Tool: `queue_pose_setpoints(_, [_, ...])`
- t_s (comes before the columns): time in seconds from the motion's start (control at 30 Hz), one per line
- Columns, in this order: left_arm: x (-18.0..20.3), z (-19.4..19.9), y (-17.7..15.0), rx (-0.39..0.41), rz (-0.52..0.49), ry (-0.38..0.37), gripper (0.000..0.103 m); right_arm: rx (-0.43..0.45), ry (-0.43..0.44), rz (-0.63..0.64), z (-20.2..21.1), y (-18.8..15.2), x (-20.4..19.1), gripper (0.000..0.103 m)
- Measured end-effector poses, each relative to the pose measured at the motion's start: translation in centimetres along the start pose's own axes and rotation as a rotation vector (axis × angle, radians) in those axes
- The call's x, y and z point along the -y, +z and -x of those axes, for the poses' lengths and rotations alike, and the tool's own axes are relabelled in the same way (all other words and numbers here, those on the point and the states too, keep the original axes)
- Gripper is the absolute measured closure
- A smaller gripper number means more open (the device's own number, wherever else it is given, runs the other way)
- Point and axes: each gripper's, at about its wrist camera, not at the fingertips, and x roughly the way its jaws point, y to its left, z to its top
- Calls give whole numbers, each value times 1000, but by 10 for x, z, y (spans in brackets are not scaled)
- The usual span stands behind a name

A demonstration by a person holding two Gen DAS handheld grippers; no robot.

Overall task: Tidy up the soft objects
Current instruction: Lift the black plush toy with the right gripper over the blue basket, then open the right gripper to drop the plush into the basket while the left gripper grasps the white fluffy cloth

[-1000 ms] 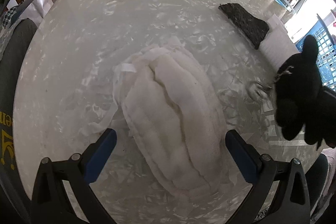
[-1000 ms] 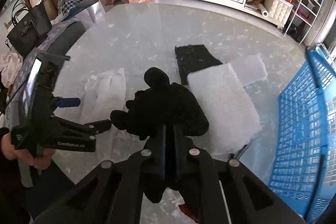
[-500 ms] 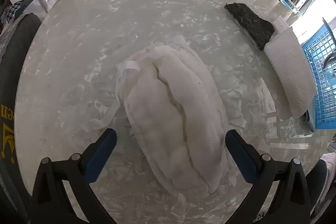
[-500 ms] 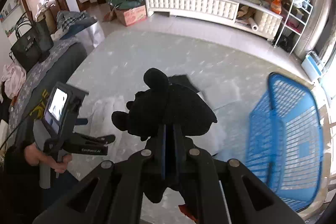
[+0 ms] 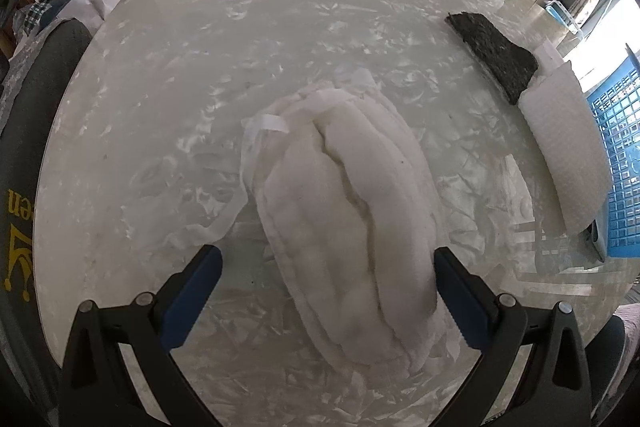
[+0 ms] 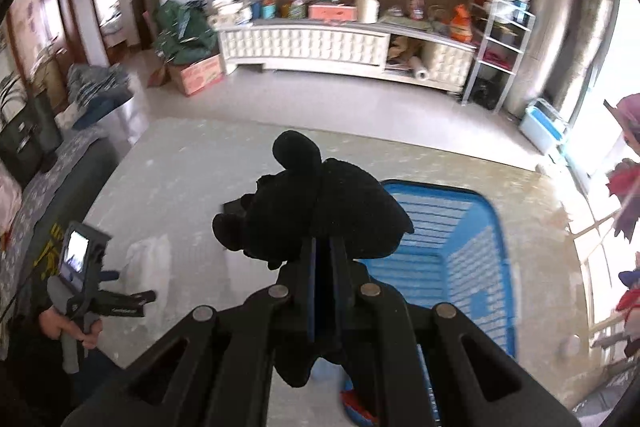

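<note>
My left gripper [image 5: 328,263] is open, its jaws either side of the near end of a white padded soft piece [image 5: 352,211] lying on the pale marble table [image 5: 200,67]. A black rough pad [image 5: 494,55] and a white textured cloth [image 5: 566,151] lie at the right, beside the blue basket [image 5: 616,163]. My right gripper [image 6: 322,247] is shut on a black plush toy [image 6: 316,211], held high over the near left edge of the blue basket [image 6: 460,251]. The left gripper [image 6: 124,303] and the white piece [image 6: 150,263] show at lower left there.
A dark chair back [image 5: 36,115] stands at the table's left edge. A white sideboard [image 6: 320,47] and a wire shelf [image 6: 500,51] stand across the room floor. Something red and blue [image 6: 356,407] lies in the basket's near end. Colourful items [image 6: 628,195] hang at far right.
My right gripper has lifted the black plush toy up and to the right, from beside the white cloth to above the basket. My left gripper has barely moved.
</note>
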Motion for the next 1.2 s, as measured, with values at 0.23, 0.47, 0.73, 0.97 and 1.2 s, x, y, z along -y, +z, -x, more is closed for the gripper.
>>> queue_pose_setpoints(0.23, [0, -1, 0, 1, -6, 16, 0, -4, -67, -101, -10, -7, 38, 97])
queue_pose_setpoints(0.47, [4, -3, 3, 5, -12, 29, 0, -84, -80, -162, -42, -24, 63, 97])
queue_pose_setpoints(0.73, [7, -7, 6, 2, -14, 36, 0, -168, -79, -194, -73, -38, 79, 97])
queue_pose_setpoints(0.97, [7, -7, 6, 1, -14, 35, 0, -239, -92, -211, -85, -48, 76, 97])
queue_pose_setpoints(1.2, [7, -6, 6, -3, -20, 43, 0, -277, -98, -217, -88, -48, 69, 97])
